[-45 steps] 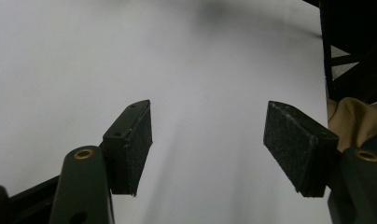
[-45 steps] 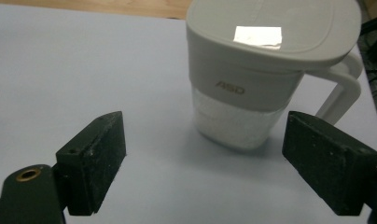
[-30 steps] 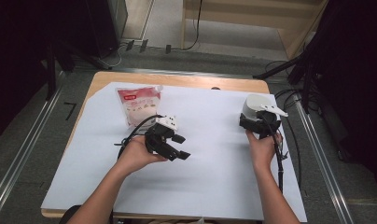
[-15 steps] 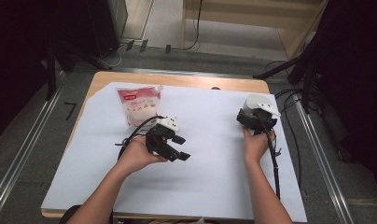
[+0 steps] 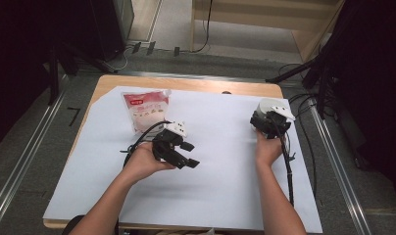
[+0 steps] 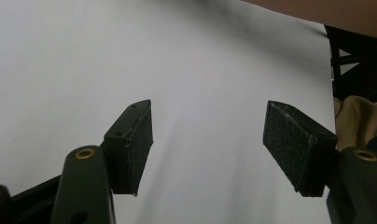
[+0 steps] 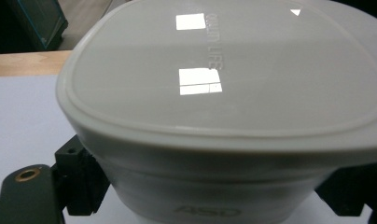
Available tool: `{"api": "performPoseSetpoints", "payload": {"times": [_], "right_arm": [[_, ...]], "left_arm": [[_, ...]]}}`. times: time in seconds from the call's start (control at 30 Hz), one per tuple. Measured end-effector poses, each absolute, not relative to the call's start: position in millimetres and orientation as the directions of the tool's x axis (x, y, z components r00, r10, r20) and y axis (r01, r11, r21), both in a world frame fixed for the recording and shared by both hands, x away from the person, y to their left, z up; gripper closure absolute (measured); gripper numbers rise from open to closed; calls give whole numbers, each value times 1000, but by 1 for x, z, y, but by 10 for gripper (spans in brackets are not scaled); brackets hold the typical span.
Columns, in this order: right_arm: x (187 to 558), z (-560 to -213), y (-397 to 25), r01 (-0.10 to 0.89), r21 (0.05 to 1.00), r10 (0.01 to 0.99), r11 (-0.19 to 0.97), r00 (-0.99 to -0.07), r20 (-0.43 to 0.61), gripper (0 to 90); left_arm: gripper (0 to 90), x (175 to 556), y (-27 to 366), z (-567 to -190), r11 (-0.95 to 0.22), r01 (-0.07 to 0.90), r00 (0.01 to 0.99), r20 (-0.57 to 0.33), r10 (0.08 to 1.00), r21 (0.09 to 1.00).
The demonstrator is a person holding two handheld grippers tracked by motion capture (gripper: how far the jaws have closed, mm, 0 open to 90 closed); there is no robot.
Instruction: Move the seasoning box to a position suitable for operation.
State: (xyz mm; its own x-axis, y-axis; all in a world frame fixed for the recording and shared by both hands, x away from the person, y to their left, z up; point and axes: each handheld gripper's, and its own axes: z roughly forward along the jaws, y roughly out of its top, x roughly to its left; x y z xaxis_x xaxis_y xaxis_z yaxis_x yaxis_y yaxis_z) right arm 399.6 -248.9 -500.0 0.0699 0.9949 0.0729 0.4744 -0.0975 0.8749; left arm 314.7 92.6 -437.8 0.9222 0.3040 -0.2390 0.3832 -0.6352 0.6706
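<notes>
A white lidded container stands at the far right of the white paper sheet. My right gripper is open, its jaws reaching around the container's lower sides, one close on each side. My left gripper is open with nothing between its pads, held just above bare paper near the middle. A clear snack bag with a red label lies flat at the back left, beyond the left gripper.
The paper covers a wooden table whose edges show at the back and left. Metal rails run along both sides on the floor. Cables trail from each gripper toward the person. Dark stands rise at the back right.
My right gripper has slid forward and a little left, bringing its jaws around the container. The left gripper has stayed in place.
</notes>
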Motion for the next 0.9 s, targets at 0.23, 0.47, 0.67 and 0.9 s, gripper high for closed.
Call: {"api": "performPoseSetpoints", "payload": {"times": [0.23, 0.47, 0.67, 0.9], "right_arm": [[398, -497, -253, 469, 875, 993, -119, 55, 105, 141], [394, -493, -252, 471, 877, 995, -97, 31, 93, 144], [383, -482, -246, 460, 887, 998, -35, -36, 58, 147], [371, -480, -239, 446, 895, 995, -21, -76, 61, 147]], "left_arm": [[340, 316, 93, -439, -628, 393, 918, -250, 307, 672], [340, 316, 95, -439, -622, 394, 918, -248, 310, 677], [340, 317, 96, -440, -628, 397, 916, -241, 321, 669], [340, 317, 96, -440, -624, 404, 913, -249, 324, 669]]}}
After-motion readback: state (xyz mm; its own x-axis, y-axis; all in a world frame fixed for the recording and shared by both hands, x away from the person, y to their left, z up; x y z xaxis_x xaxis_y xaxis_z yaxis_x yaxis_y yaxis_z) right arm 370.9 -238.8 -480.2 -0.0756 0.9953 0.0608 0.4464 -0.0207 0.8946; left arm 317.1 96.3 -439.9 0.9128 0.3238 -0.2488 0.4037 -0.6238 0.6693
